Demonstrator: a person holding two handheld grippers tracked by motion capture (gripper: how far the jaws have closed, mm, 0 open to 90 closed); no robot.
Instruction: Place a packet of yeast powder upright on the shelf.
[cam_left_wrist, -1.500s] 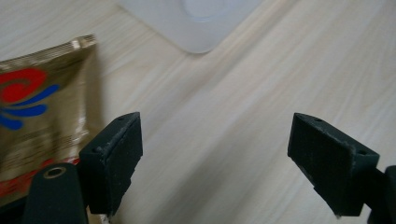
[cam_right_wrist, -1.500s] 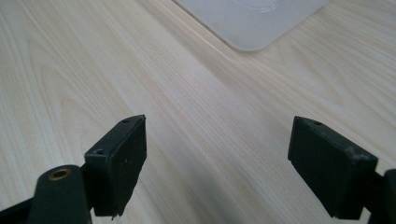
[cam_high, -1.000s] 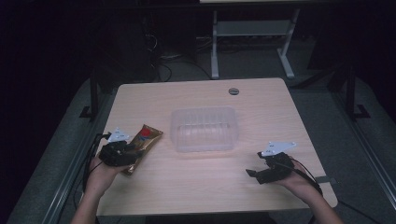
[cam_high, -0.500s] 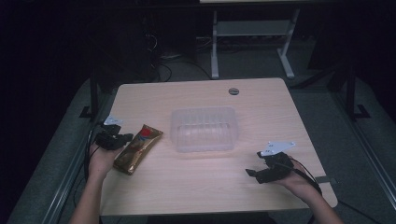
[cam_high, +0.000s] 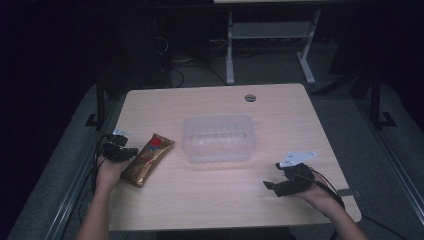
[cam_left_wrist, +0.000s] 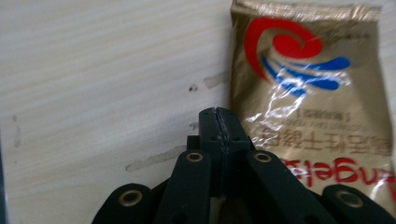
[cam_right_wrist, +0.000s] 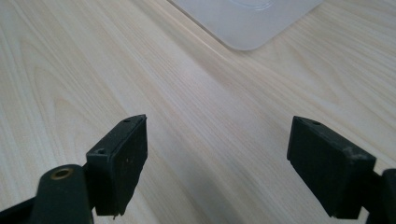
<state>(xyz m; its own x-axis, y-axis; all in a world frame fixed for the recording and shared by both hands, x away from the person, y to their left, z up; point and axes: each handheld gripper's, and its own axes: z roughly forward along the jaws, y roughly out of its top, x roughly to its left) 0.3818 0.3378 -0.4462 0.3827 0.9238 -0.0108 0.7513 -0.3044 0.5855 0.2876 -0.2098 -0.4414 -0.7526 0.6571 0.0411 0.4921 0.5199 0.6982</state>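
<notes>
A gold snack packet (cam_high: 147, 159) with a red and blue swirl lies flat on the table's left side. My left gripper (cam_high: 129, 151) rests at the packet's left edge, near the table's left border. In the left gripper view its jaws (cam_left_wrist: 218, 119) are pressed together with nothing between them, and the packet (cam_left_wrist: 313, 98) lies just to their right. A clear plastic container (cam_high: 218, 138) stands in the middle of the table. At the front right, my right gripper (cam_high: 272, 186) is open over bare wood, its fingers (cam_right_wrist: 119, 163) wide apart, with the container's corner (cam_right_wrist: 247, 23) ahead.
The wooden table (cam_high: 210, 210) has a round cable hole (cam_high: 250, 97) near its back edge. Dark floor, cables and a desk frame lie beyond the table. Bare wood stretches between the container and the front edge.
My left gripper has pulled back from over the packet's near end to its left edge, up and left. The packet stays on the table. The right gripper has not moved.
</notes>
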